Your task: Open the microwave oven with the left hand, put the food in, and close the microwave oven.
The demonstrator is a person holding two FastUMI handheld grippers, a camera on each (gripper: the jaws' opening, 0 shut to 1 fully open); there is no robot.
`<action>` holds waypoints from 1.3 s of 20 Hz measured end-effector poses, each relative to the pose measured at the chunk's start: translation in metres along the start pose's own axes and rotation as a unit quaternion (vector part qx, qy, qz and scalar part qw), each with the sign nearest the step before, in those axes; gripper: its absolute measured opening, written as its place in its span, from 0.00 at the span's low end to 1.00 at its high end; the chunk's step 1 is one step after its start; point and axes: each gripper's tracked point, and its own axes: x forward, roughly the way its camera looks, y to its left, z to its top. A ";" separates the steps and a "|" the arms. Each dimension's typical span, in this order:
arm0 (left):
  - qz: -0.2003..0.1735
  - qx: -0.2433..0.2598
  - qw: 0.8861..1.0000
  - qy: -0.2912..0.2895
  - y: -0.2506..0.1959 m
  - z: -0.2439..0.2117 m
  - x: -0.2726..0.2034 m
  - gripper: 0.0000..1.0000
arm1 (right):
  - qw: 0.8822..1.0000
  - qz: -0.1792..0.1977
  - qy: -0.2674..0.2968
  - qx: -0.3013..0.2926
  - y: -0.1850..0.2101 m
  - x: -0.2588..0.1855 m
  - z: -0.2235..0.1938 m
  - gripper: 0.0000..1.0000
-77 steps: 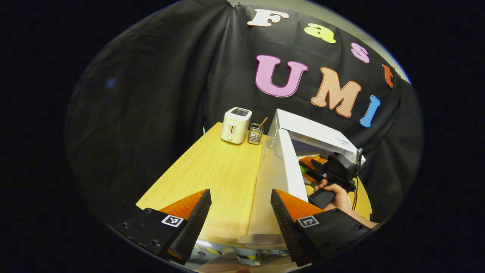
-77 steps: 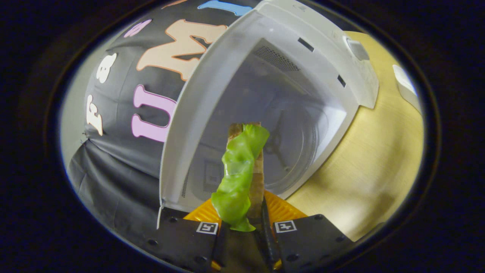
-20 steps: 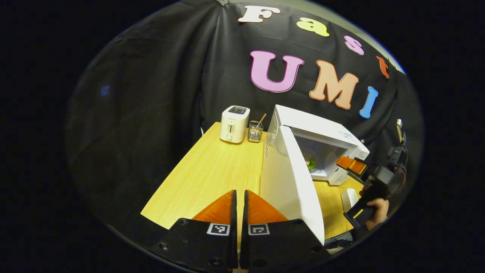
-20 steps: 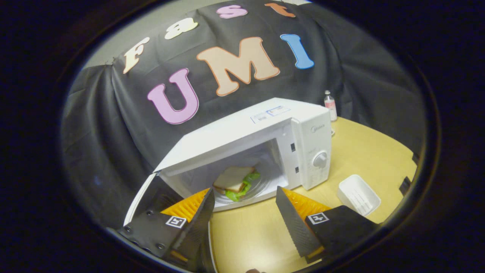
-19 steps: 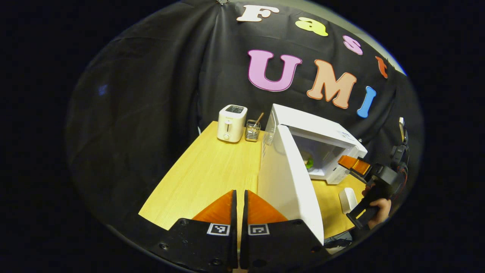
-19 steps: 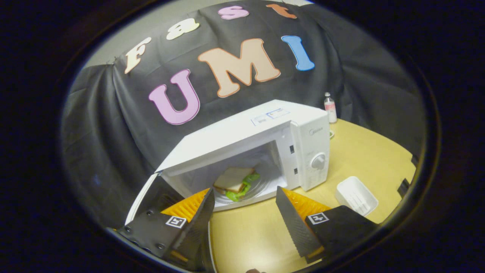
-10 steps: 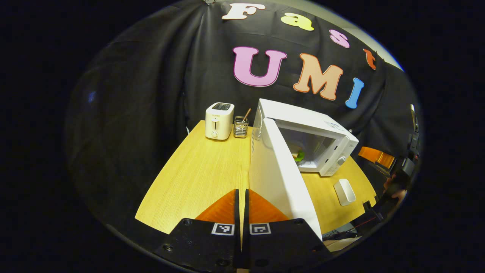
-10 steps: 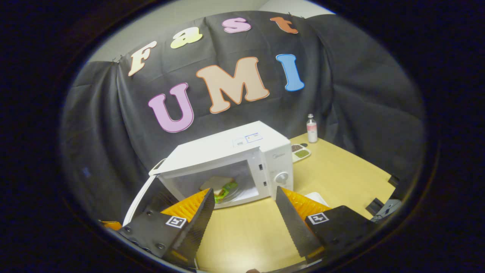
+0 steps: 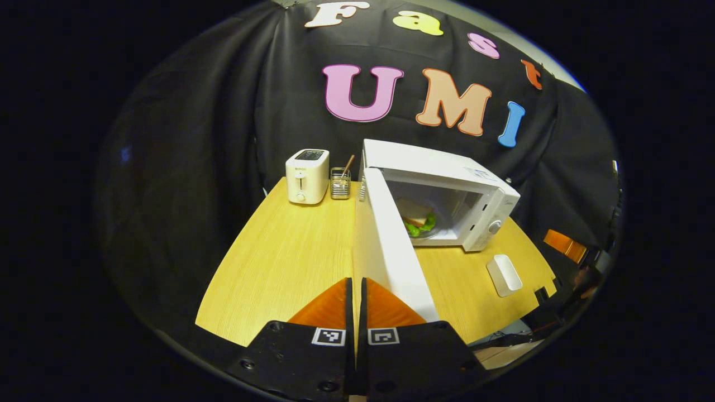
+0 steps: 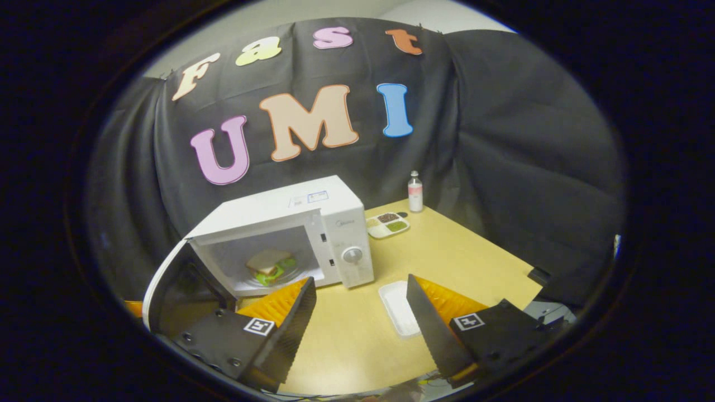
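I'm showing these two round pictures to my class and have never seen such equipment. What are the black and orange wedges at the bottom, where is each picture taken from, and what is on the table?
A person holds a two-finger gripper in each hand; a camera rides on each. The wedges are the fingers. In the left gripper view, the left gripper is shut, empty. In the right gripper view, the right gripper is open, empty. On the wooden table stands a microwave, door open, sandwich inside. Also there: a toaster, a white tray, a bottle.
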 end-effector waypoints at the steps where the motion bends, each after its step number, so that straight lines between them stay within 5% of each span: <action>1: -0.002 0.001 1.000 0.000 -0.005 0.000 0.000 0.00 | 1.000 0.000 0.006 -0.003 -0.005 -0.001 -0.003 0.91; 3: -0.007 0.003 1.000 0.000 -0.017 0.002 0.002 0.00 | 1.000 0.002 0.012 -0.009 -0.014 0.001 -0.005 1.00; 26: -0.044 -0.009 0.998 -0.033 -0.169 0.034 0.056 0.00 | 0.999 0.033 -0.008 -0.006 -0.114 0.066 0.043 1.00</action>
